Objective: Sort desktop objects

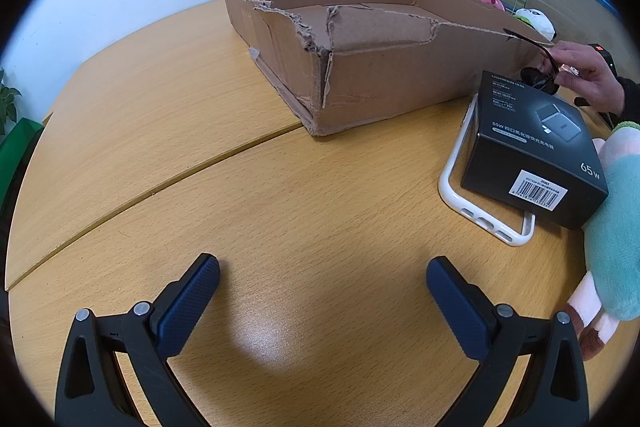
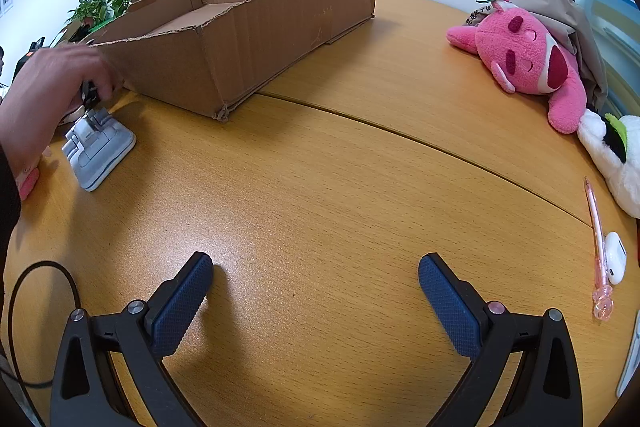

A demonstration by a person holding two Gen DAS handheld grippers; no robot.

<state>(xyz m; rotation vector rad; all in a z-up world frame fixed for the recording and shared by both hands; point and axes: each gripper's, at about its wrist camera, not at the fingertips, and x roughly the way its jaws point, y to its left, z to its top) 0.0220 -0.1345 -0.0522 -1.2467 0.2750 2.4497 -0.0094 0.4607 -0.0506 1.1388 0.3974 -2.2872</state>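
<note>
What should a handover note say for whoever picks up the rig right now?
Left hand-held gripper and right hand-held gripper: both open, empty, above bare table.
Cardboard box: no sorted items visible inside.
Unsorted: black charger box lying on a white phone case, teal plush, pink plush, white plush, pink pen, white earbud case, grey stand.
A bare hand holds sunglasses beside the box.
Done: nothing visible. Left: everything.

Ahead of the left gripper (image 1: 322, 273) sits the cardboard box (image 1: 360, 67); the charger box (image 1: 532, 155) lies ahead-right on the phone case (image 1: 452, 183). From the right gripper (image 2: 316, 273), the plush toy (image 2: 528, 63) lies ahead-right, the pen (image 2: 598, 243) right.
</note>
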